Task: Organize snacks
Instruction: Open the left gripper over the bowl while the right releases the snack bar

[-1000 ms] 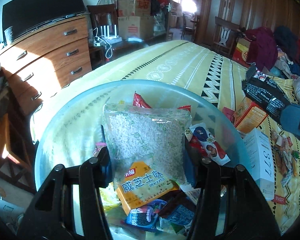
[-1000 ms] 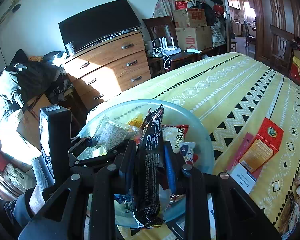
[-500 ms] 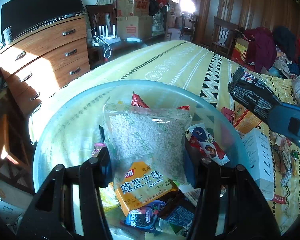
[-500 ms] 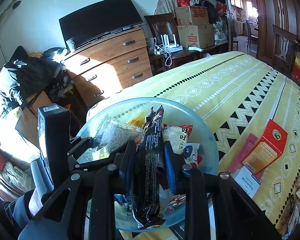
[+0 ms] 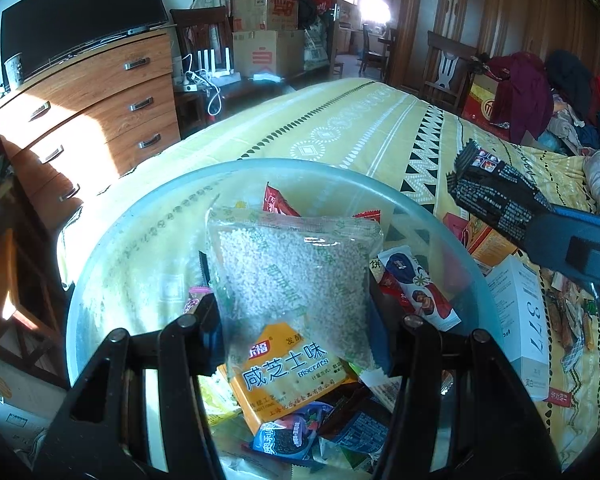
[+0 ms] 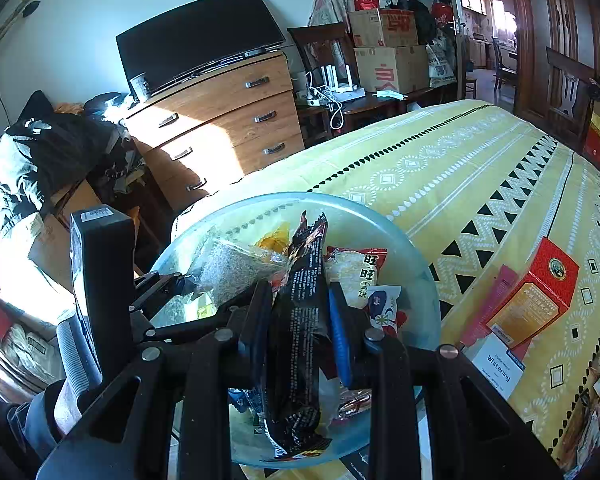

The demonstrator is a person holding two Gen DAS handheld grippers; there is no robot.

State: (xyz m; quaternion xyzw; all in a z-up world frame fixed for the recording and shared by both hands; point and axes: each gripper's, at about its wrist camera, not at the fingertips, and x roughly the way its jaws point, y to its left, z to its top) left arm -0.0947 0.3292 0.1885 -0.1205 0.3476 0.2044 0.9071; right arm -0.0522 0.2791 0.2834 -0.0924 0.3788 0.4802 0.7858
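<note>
Snacks are pinched in both grippers: a clear biscuit bag (image 5: 296,280) by the left gripper (image 5: 296,316) at lower centre, a black wrapper (image 6: 300,320) by the right gripper (image 6: 300,320). Both are held over a glass bowl (image 5: 140,240) of packets on the yellow bed (image 6: 460,168); boxes (image 6: 536,296) lie at right.
</note>
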